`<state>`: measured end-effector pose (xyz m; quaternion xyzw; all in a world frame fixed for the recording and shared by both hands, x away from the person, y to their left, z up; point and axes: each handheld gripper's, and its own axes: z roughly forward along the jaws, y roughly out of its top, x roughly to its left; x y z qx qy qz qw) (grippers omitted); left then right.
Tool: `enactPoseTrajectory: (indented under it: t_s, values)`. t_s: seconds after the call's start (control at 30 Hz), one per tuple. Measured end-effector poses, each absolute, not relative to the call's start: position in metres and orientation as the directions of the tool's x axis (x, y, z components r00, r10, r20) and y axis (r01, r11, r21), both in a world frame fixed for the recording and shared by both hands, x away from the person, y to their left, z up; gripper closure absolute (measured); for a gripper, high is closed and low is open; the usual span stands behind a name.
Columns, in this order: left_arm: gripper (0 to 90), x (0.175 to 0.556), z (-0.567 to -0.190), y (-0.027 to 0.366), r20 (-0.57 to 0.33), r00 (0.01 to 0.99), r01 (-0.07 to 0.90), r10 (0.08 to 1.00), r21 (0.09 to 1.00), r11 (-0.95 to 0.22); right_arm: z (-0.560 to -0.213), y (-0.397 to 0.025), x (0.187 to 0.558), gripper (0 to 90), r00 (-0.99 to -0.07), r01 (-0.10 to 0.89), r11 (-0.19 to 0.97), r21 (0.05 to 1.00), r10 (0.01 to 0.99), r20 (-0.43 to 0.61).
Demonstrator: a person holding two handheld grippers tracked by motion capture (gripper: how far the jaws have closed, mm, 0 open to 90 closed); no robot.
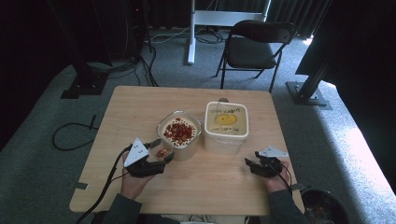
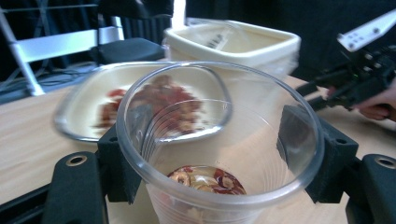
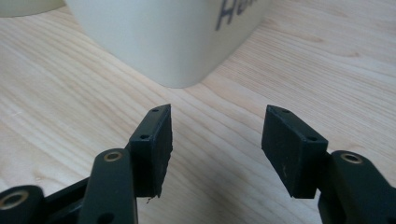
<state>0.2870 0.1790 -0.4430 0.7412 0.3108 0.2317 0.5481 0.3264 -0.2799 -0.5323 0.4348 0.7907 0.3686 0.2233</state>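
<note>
The left gripper (image 2: 219,163) clamped a clear plastic cup (image 2: 219,140) holding red bits; the right gripper (image 3: 217,140) gaped wide, empty.

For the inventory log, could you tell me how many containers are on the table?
3: a clear plastic cup gripped by the left gripper, a bowl of red bits just behind it, and a cream square tub right of the bowl.

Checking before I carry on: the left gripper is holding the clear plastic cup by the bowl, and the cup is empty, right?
Not quite. The left gripper does hold the clear plastic cup beside the bowl, but the cup is not empty: the left gripper view shows reddish food pieces at its bottom.
</note>
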Motion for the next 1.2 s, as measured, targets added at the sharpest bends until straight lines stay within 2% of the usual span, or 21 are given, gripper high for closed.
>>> enactPoseTrajectory:
  t_s: [0.33,0.6,0.8,0.97,1.03,1.2]
  values:
    - [29.1,0.298,-0.429,0.211,-0.010,0.609,0.228,0.793,0.960,-0.163,-0.537,-0.284,0.332,39.6,-0.487,0.549,0.340,0.763,0.873,-0.038]
    - [29.2,0.329,-0.423,0.242,-0.037,0.542,0.266,0.839,0.955,-0.129,-0.541,-0.282,0.334,39.1,-0.487,0.565,0.360,0.742,0.872,-0.052]
    - [29.4,0.341,-0.424,0.248,-0.051,0.537,0.285,0.842,0.950,-0.125,-0.543,-0.279,0.334,39.0,-0.492,0.567,0.382,0.730,0.868,-0.072]
    - [29.4,0.335,-0.427,0.245,-0.041,0.561,0.276,0.826,0.951,-0.141,-0.544,-0.279,0.333,39.0,-0.495,0.567,0.389,0.726,0.865,-0.077]
    - [29.4,0.337,-0.427,0.248,-0.070,0.561,0.291,0.825,0.949,-0.118,-0.544,-0.280,0.334,39.1,-0.496,0.569,0.383,0.728,0.865,-0.067]
    - [29.4,0.333,-0.425,0.251,-0.047,0.567,0.281,0.823,0.949,-0.139,-0.544,-0.280,0.334,39.1,-0.499,0.568,0.382,0.729,0.864,-0.064]
